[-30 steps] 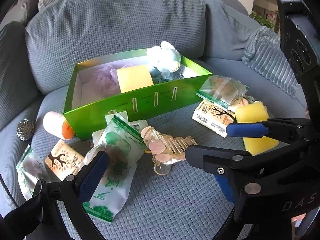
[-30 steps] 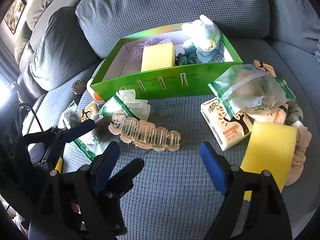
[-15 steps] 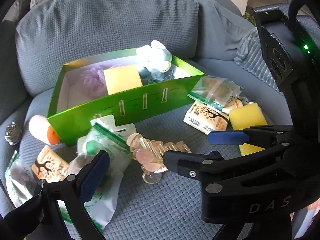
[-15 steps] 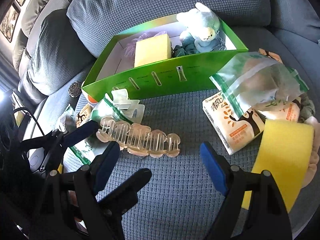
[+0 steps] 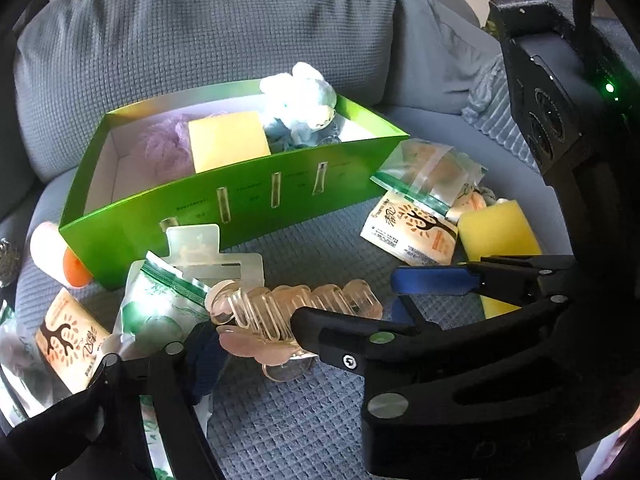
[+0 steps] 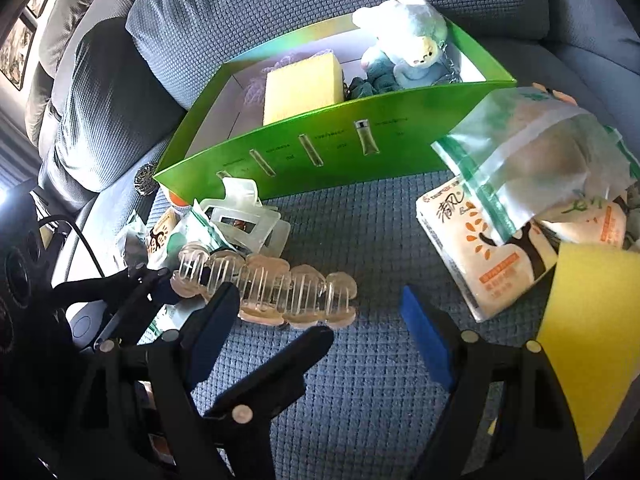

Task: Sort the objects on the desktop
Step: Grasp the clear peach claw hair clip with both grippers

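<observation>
A large clear pink hair claw [image 5: 280, 312] [image 6: 272, 288] lies on the grey sofa seat in front of an open green box [image 5: 224, 196] [image 6: 320, 152]. The box holds a yellow sponge [image 5: 228, 146], a purple puff and a pale blue plush toy [image 6: 412, 40]. My left gripper [image 5: 252, 344] has its jaws on either side of the claw's near end, about closed on it. My right gripper [image 6: 316, 320] is open and empty just right of the claw. A second yellow sponge [image 6: 592, 344] lies at the right.
Tissue packs [image 6: 488, 264] and a clear zip bag [image 6: 536, 160] lie right of the box. A green printed pouch [image 5: 160, 312], a small clear clip [image 6: 244, 220], another tissue pack [image 5: 68, 340] and an orange-capped white bottle [image 5: 56, 252] lie left. Sofa cushions rise behind.
My left gripper has moved forward onto the hair claw and its jaws have narrowed around it. My right gripper has moved closer to the claw and stays open.
</observation>
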### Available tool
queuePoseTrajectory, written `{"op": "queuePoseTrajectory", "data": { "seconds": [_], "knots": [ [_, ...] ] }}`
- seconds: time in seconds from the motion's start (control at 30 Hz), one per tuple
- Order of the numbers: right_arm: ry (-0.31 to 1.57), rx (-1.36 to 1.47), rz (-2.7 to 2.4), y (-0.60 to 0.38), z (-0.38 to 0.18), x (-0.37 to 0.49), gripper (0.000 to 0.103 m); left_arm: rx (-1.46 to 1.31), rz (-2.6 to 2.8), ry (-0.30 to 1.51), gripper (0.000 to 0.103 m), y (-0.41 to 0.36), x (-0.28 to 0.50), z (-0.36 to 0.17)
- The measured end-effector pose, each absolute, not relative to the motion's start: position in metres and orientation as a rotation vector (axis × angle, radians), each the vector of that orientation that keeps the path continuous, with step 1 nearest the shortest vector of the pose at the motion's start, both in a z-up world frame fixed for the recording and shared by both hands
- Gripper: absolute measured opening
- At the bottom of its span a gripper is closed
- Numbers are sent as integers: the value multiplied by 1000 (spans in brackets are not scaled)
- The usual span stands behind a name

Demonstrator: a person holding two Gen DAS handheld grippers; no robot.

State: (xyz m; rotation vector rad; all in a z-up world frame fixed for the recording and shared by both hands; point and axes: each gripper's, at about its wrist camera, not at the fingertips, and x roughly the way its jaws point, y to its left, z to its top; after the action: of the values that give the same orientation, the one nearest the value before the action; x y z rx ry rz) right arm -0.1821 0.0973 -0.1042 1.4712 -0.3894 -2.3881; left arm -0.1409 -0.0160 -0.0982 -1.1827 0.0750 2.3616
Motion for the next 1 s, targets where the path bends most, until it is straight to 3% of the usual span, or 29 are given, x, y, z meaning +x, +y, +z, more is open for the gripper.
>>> {"op": "queuePoseTrajectory", "data": {
  "seconds": [0.07,0.23,0.53,1.0],
  "knots": [
    [-400,1453,-2386,98,-103,-182,76,-1176,2370,73,65,-18,-141,-99],
    [-423,1433,-2349,94,-102,-184,59,-1181,2383,56,65,-19,-143,-101],
    [-519,1433,-2342,99,-105,-184,58,-1173,2394,49,63,-17,-143,-100],
    [-488,1345,-2401,103,-77,-176,58,-1093,2418,66,63,-13,-138,-74]
  ]
}}
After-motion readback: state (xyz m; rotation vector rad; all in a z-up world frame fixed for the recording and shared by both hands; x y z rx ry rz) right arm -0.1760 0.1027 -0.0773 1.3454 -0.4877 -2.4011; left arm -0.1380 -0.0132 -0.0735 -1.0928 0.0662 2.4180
